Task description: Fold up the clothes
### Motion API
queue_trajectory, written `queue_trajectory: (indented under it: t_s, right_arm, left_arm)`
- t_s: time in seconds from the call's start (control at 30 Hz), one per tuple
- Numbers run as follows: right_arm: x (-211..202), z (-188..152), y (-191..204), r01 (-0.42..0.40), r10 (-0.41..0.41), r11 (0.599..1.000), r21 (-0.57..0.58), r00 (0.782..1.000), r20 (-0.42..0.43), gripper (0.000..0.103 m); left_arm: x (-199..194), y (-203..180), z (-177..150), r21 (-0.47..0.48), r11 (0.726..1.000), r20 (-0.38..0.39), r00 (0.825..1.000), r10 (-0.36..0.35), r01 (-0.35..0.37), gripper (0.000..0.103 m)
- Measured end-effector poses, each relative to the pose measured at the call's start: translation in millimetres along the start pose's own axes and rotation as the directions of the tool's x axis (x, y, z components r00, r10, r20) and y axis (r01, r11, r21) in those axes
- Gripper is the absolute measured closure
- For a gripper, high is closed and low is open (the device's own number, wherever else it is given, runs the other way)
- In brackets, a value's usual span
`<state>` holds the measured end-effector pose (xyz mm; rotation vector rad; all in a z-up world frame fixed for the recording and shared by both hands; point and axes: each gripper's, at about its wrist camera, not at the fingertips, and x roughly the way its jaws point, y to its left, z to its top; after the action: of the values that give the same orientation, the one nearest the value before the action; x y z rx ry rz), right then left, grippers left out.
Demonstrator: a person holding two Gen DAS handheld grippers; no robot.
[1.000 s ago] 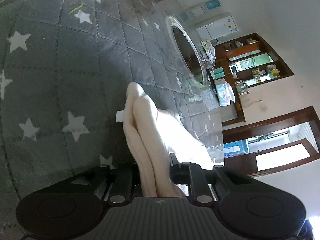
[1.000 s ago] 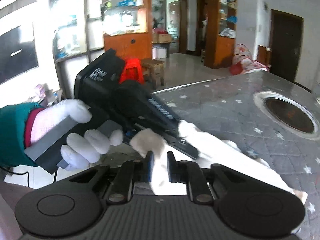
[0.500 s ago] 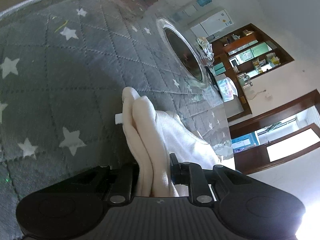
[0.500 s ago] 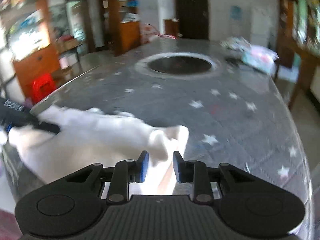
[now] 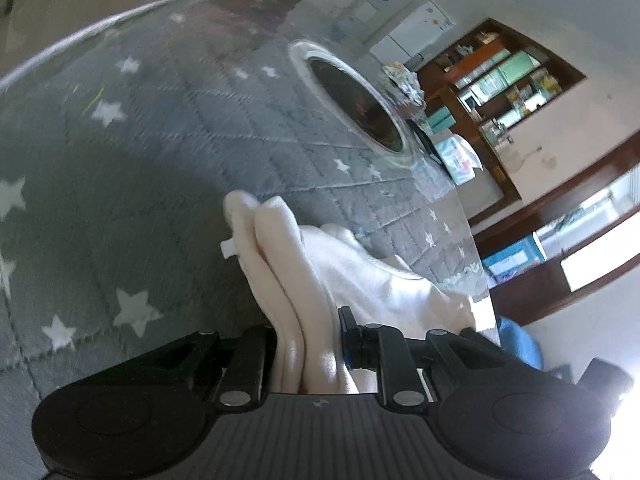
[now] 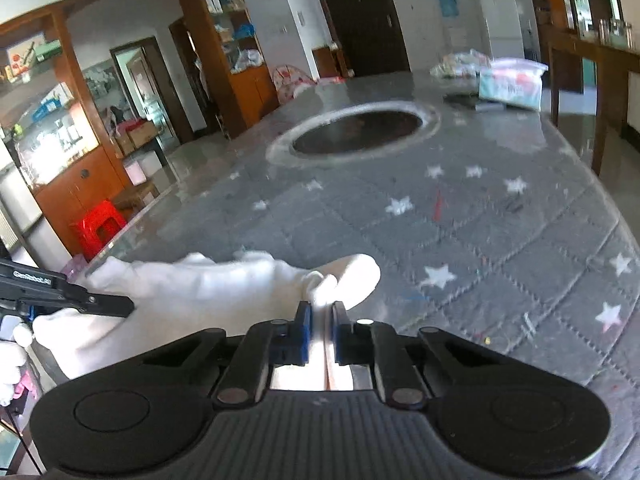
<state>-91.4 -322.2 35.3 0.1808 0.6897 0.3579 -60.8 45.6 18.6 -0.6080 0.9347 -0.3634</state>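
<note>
Left wrist cam: left gripper (image 5: 308,344) is clamped on a thick bunched fold of the cream garment (image 5: 360,280), lying on the grey star-print quilted table cover (image 5: 120,184).

Right wrist cam: right gripper (image 6: 319,320) just pinched down on another edge of it, jaws nearly together.

cream garment (image 6: 200,292) lies bunched in folds on the starred table.

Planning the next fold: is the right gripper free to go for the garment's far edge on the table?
Probably not: the right gripper is shut on the cream garment, so it must let go first.
</note>
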Motion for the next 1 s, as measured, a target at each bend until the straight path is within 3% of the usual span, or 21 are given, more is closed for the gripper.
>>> queue_trajectory:
  t_s: [0.37,0.6,0.7,0.87,1.0]
  right_arm:
    - [-68.7,27.6,7.4,0.074,-0.063,0.995,-0.060,0.984,0.167,0.095]
    - [-108.0,47.5,-15.3,0.195,-0.176,0.980,-0.048,0.950,0.258,0.095]
    - [-119.2,55.9,-29.4,0.260,-0.238,0.965,-0.036,0.926,0.293,0.101]
    - [-118.4,65.3,-61.4,0.299,-0.298,0.953,0.037,0.919,0.259,0.101]
    - [-99.1,50.7,-74.6,0.285,-0.289,0.957,0.053,0.939,0.185,0.096]
  left_arm:
    - [5.9,-73.3,23.0,0.196,0.979,-0.005,0.998,-0.056,0.056,0.086]
    - [43.6,-128.9,37.5,0.288,0.952,-0.050,0.994,-0.096,0.106,0.086]
    - [62.5,-148.5,44.9,0.304,0.946,-0.060,0.994,-0.096,0.110,0.086]
    - [97.1,-167.3,53.4,0.305,0.947,-0.105,0.992,-0.076,0.105,0.086]
    - [108.2,-166.2,52.0,0.329,0.941,-0.110,0.993,-0.040,0.075,0.086]
